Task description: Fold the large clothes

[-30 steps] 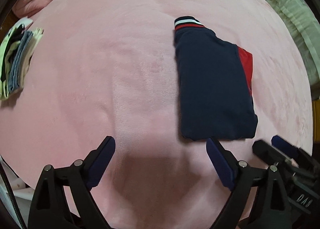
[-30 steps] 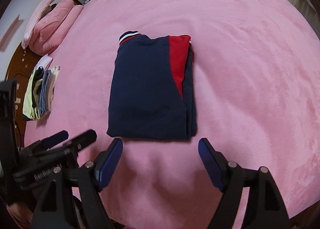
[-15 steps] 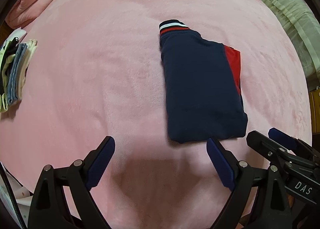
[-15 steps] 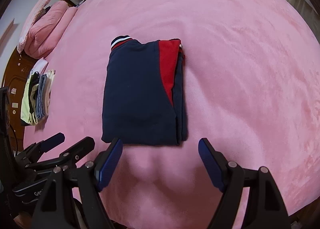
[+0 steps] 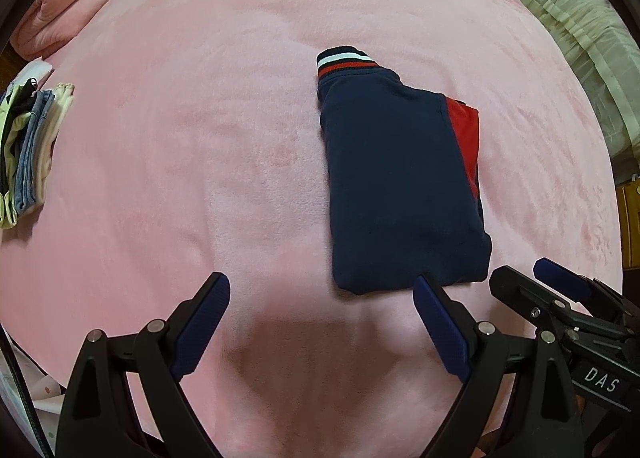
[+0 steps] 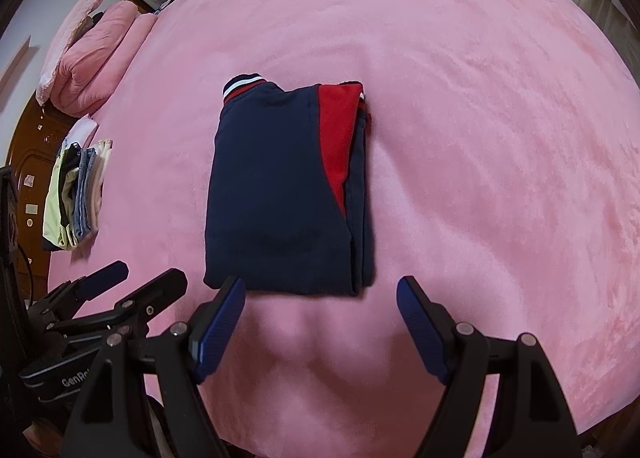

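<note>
A navy garment with a red panel and a striped cuff lies folded into a rectangle on the pink bed; it shows in the left wrist view point(image 5: 396, 185) and the right wrist view point(image 6: 280, 193). My left gripper point(image 5: 322, 298) is open and empty, just short of the garment's near left corner. My right gripper point(image 6: 320, 298) is open and empty, just short of the garment's near edge. Each gripper also shows in the other's view: the right one point(image 5: 560, 294) and the left one point(image 6: 132, 282).
A stack of folded clothes point(image 6: 76, 201) lies at the bed's left edge, also in the left wrist view point(image 5: 28, 153). Pink pillows point(image 6: 92, 61) sit at the far left. A curtain point(image 5: 576, 25) hangs beyond the bed's right side.
Both grippers have drawn slightly back and shifted, so the folded garment sits a little farther from the fingertips. The garment itself has not moved.
</note>
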`<control>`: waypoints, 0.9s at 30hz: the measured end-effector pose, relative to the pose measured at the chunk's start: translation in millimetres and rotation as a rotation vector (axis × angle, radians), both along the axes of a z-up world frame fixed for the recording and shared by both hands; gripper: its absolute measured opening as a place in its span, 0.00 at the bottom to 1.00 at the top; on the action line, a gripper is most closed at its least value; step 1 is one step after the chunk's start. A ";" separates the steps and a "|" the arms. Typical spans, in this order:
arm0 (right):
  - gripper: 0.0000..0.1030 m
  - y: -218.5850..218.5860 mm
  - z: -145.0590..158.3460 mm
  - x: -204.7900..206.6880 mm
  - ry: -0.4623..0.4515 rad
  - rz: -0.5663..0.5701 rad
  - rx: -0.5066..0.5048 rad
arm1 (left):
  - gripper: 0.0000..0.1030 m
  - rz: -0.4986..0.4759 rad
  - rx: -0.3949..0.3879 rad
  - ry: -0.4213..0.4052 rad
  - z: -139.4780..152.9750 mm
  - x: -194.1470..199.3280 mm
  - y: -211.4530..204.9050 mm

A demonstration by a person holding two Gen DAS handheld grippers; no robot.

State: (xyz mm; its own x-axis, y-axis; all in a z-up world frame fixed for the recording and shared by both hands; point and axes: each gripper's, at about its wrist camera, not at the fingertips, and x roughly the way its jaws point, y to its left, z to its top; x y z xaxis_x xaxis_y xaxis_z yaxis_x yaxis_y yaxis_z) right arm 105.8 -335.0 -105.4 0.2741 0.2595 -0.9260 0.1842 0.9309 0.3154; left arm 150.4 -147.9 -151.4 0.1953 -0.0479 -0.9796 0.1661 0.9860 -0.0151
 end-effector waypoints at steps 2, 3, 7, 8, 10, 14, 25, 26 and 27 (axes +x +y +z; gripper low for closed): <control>0.76 -0.1 -0.8 0.5 0.004 0.001 0.005 | 0.89 0.000 0.000 -0.001 0.2 0.1 -0.1; 0.76 -0.2 -0.8 0.7 0.004 0.003 0.005 | 0.89 0.000 -0.001 0.000 0.2 0.2 -0.1; 0.76 -0.5 -1.7 1.4 0.008 0.003 0.004 | 0.89 -0.001 -0.005 0.008 -1.3 1.7 -0.3; 0.76 -0.5 -1.3 1.0 0.005 0.000 0.003 | 0.89 -0.002 -0.008 0.007 -1.1 2.3 -0.5; 0.76 -1.9 -0.8 0.9 0.003 -0.010 0.006 | 0.89 0.003 -0.008 0.003 -1.0 2.6 -1.3; 0.76 -4.2 1.0 0.3 -0.005 -0.030 0.015 | 0.89 0.014 -0.008 -0.007 1.0 4.0 -4.2; 0.76 -15.6 -1.9 11.0 -0.007 -0.064 0.033 | 0.89 0.003 -0.022 0.005 -6.0 23.1 -15.3; 0.76 -16.7 -4.7 13.5 -0.002 -0.069 0.038 | 0.89 0.006 -0.022 0.014 -9.2 26.5 -15.8; 0.76 -17.8 -8.2 16.6 0.007 -0.075 0.042 | 0.89 0.011 -0.025 0.022 -11.2 28.7 -16.2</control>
State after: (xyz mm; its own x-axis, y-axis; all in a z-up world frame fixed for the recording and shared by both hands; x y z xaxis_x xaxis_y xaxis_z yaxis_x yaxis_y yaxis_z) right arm 122.4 -352.7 -113.7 0.2874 0.2773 -0.9168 0.2555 0.9003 0.3524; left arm 179.1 -164.1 -162.7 0.1741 -0.0702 -0.9822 0.1548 0.9870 -0.0431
